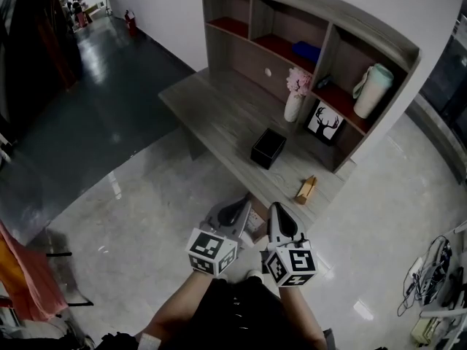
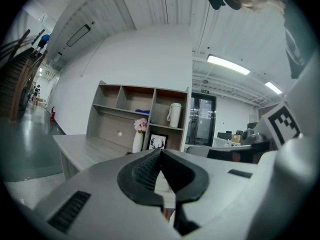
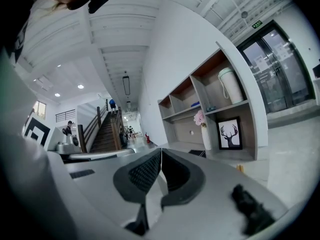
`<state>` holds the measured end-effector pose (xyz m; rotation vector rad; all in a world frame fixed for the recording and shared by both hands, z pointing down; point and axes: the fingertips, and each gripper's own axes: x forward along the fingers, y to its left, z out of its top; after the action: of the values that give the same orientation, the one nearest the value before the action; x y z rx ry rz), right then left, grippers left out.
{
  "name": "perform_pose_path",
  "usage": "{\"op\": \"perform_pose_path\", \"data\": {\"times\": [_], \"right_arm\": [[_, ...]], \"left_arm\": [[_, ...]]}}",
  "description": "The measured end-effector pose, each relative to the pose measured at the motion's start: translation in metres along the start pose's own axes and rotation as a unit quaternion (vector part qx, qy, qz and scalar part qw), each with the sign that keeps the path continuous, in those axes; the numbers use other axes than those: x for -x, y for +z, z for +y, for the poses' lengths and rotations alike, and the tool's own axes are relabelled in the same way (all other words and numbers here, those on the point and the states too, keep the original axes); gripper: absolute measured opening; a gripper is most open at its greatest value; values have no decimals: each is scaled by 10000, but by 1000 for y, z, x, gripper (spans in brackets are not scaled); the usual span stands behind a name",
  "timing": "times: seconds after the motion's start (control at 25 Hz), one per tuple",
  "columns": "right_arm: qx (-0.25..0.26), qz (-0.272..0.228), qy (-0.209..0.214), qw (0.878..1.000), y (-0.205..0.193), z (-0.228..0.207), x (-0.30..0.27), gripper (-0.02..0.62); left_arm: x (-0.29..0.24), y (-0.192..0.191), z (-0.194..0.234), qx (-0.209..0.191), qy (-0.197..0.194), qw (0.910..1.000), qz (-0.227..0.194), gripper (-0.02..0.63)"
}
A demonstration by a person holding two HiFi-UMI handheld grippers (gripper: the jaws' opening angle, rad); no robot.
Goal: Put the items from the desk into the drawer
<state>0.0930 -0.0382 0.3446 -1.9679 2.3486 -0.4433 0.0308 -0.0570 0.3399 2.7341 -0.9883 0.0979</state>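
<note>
A grey desk (image 1: 219, 115) with a shelf unit stands ahead of me. On it lie a black box (image 1: 268, 148) and, near the front right corner, a small tan item (image 1: 306, 189). My left gripper (image 1: 243, 204) and right gripper (image 1: 276, 210) hang side by side short of the desk's front edge, both shut and empty. In the left gripper view the jaws (image 2: 160, 152) meet at their tips, and so do the right gripper's (image 3: 161, 151). Between the grippers shows a brownish shape (image 1: 256, 223) under the desk edge; I cannot tell whether it is the drawer.
The shelves hold a white vase with pink flowers (image 1: 295, 97), a framed deer picture (image 1: 325, 122), a pale flask (image 1: 372, 90) and a blue item (image 1: 306, 52). Glossy floor lies to the left, and cables (image 1: 430, 275) at the right.
</note>
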Motion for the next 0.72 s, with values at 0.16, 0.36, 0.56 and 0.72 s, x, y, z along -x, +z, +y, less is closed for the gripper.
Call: {"op": "perform_pose_path", "data": {"times": [0.16, 0.36, 0.56, 0.72], "right_arm": [[2, 31, -265, 9996, -2, -24, 6, 14], [67, 183, -571, 9982, -10, -68, 10, 15], [273, 346, -920, 9948, -16, -118, 14, 15], [314, 585, -843, 9942, -29, -145, 11, 93]], "left_arm": [[-17, -8, -12, -37, -184, 9997, 156, 11], [-48, -22, -31, -71, -511, 9980, 357, 11], [-82, -40, -48, -39, -746, 9957, 544, 11], [-110, -51, -59, 74, -845, 9942, 657, 11]]}}
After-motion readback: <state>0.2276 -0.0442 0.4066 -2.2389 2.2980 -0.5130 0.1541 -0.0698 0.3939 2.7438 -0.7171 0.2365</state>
